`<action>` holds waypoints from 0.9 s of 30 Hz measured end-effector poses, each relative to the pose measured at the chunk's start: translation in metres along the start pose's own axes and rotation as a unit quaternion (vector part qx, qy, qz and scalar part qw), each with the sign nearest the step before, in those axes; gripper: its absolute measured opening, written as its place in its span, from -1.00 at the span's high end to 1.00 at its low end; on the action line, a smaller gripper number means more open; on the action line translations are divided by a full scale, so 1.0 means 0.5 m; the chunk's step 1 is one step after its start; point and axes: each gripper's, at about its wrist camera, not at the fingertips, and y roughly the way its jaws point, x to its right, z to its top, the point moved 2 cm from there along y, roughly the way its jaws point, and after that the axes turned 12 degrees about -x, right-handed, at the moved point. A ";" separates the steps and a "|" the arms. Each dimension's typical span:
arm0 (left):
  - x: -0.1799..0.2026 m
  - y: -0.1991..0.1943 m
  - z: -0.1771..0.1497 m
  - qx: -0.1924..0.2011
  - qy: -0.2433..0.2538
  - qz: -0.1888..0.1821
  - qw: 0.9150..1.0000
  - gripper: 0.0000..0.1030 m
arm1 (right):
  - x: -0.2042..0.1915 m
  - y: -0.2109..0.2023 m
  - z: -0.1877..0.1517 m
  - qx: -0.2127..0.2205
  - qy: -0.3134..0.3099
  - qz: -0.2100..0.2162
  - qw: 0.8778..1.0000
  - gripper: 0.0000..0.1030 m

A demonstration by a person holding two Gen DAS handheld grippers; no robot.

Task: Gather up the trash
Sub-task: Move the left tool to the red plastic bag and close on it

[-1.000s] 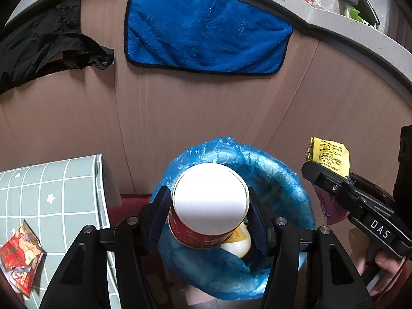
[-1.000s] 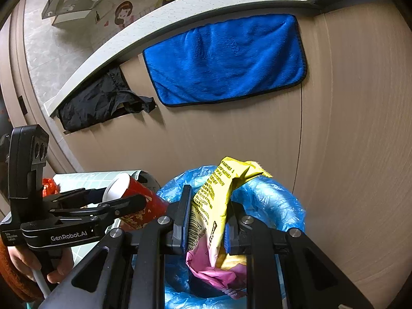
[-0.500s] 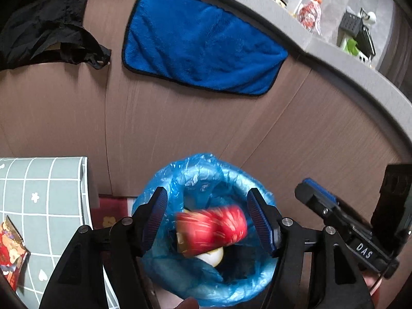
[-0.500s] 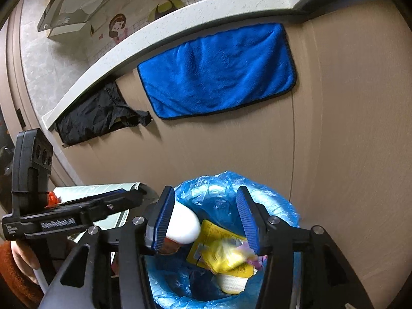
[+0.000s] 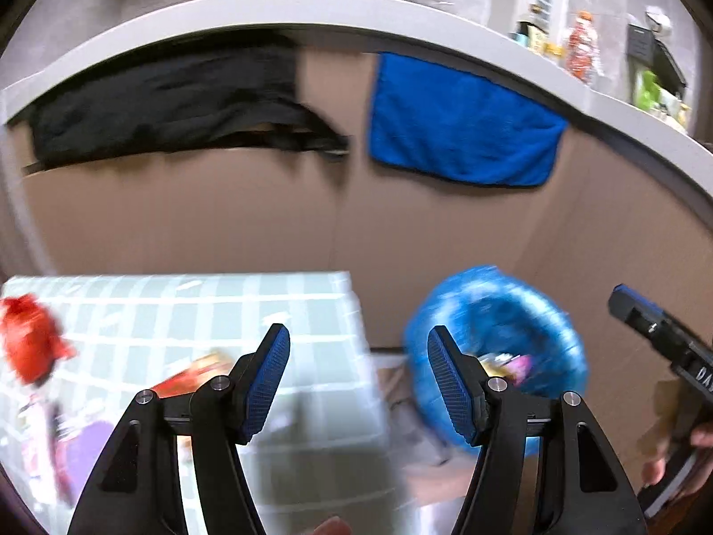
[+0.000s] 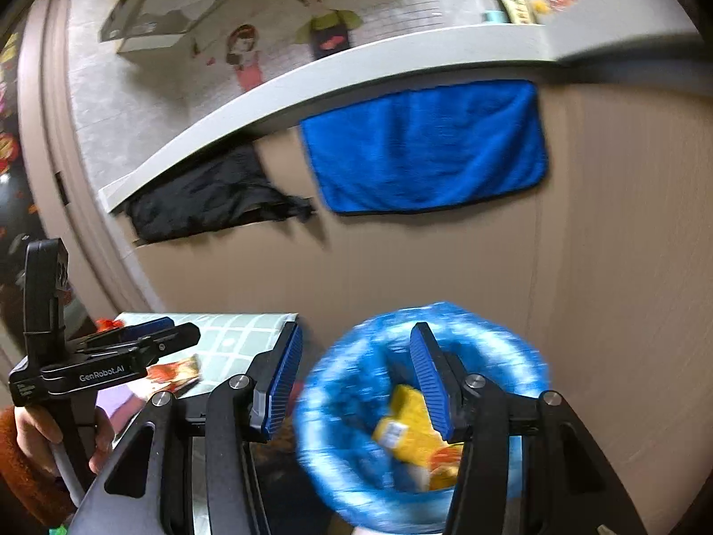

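Left gripper (image 5: 358, 379): jaws spread wide, nothing between them — hung over the right edge of the grid-patterned table (image 5: 223, 312).
Right gripper (image 6: 356, 379): jaws apart, empty — poised above the blue-lined bin (image 6: 338, 401).
Yellow wrapper (image 6: 405, 423): lay inside the bin.
Red wrapper (image 5: 191, 379): rested on the table near its right edge.
Red crumpled trash (image 5: 26, 339): sat at the table's left edge.

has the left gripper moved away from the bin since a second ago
Yes. The left gripper has swung left: the blue-lined bin once centred between its jaws now sits right, with the checked table ahead.
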 end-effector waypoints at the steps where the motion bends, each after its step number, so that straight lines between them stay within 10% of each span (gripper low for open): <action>1: -0.039 -0.015 -0.014 -0.005 -0.008 0.018 1.000 -0.26 | -0.021 0.006 -0.003 -0.004 -0.008 0.008 1.000 0.06; 13: -0.465 -0.122 -0.113 0.018 -0.162 0.142 0.976 -0.26 | -0.282 0.100 -0.028 -0.061 -0.096 0.065 0.991 0.07; 20: -0.681 -0.097 -0.094 0.053 -0.292 0.120 0.947 -0.26 | -0.388 0.159 -0.049 -0.094 -0.118 0.079 0.985 0.06; 27: -0.738 0.009 -0.078 0.004 -0.313 0.080 0.946 -0.35 | -0.423 0.195 -0.071 -0.119 -0.140 0.062 0.981 0.06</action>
